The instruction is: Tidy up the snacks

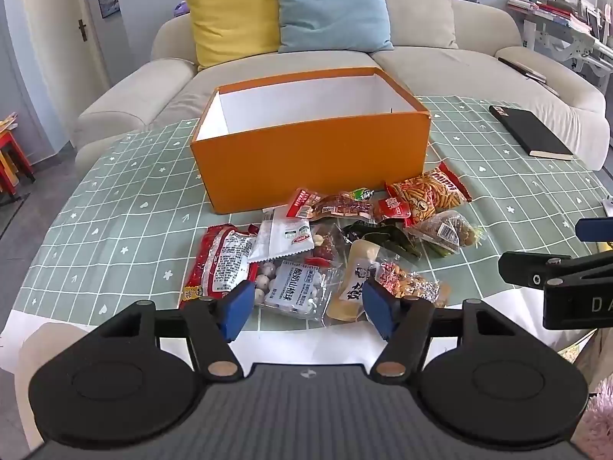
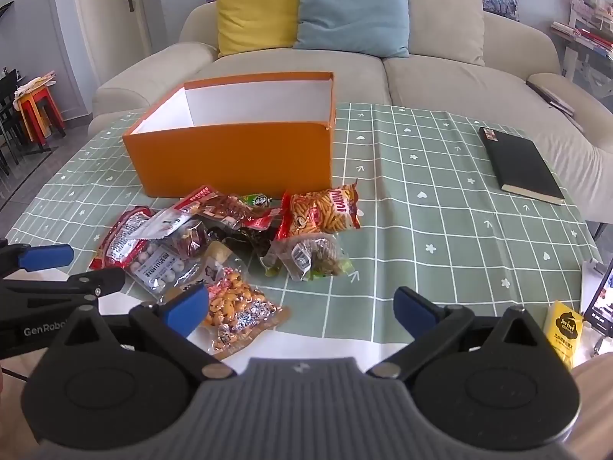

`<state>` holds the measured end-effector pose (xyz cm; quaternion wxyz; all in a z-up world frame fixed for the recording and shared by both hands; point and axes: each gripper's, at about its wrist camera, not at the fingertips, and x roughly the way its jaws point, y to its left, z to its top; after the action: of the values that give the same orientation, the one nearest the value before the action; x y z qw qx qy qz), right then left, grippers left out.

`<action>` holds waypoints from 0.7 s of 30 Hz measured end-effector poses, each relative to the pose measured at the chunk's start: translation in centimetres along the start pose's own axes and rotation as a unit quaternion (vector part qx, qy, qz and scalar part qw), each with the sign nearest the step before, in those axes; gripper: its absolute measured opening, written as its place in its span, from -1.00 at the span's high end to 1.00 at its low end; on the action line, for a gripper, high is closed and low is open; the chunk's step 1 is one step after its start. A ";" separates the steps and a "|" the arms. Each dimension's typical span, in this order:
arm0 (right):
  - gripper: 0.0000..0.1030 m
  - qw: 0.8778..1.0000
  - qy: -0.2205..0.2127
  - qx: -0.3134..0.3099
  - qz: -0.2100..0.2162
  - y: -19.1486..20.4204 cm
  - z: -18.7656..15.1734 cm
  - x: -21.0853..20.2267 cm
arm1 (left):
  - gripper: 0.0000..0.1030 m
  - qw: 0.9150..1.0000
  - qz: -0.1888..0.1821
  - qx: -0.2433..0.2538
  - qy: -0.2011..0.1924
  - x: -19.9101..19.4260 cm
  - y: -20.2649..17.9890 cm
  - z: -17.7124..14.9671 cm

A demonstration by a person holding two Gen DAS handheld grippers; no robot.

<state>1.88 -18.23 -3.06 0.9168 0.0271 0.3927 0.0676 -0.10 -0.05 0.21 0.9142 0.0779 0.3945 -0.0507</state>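
Note:
An open orange box point(image 1: 312, 155) with a white inside stands on the green checked tablecloth; it also shows in the right wrist view point(image 2: 233, 157). In front of it lies a pile of several snack packets: a red packet point(image 1: 220, 258), a clear bag of white balls point(image 1: 293, 287), a "Mini" sticks bag point(image 1: 433, 191) point(image 2: 325, 209) and a peanut bag point(image 2: 237, 312). My left gripper point(image 1: 308, 308) is open and empty, just before the white-ball bag. My right gripper point(image 2: 302, 308) is open and empty, right of the peanut bag.
A black notebook point(image 2: 521, 165) lies at the table's far right. A yellow packet point(image 2: 565, 331) and a phone screen point(image 2: 601, 303) sit at the near right edge. A beige sofa point(image 2: 440, 73) with yellow and blue cushions stands behind the table.

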 end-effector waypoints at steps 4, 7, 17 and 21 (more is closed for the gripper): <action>-0.93 1.000 0.003 0.004 -0.003 -0.1 0.0 0.2 | -0.48 1.000 0.001 0.000 0.000 0.0 -0.1 0.0; -0.93 1.000 0.004 0.004 -0.003 -0.1 -0.1 0.2 | -0.48 1.000 0.002 -0.001 0.003 0.1 0.0 -0.1; -0.93 1.000 0.006 0.005 -0.003 -0.1 -0.2 0.5 | -0.48 1.000 0.002 -0.002 0.011 0.2 0.0 -0.1; -0.93 1.000 0.007 0.005 -0.004 -0.1 -0.2 0.5 | -0.48 1.000 0.003 -0.004 0.015 0.4 0.1 0.0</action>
<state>2.09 -18.26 -3.63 0.9143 0.0293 0.3992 0.0621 0.18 -0.01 -0.07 0.9085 0.0762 0.4084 -0.0447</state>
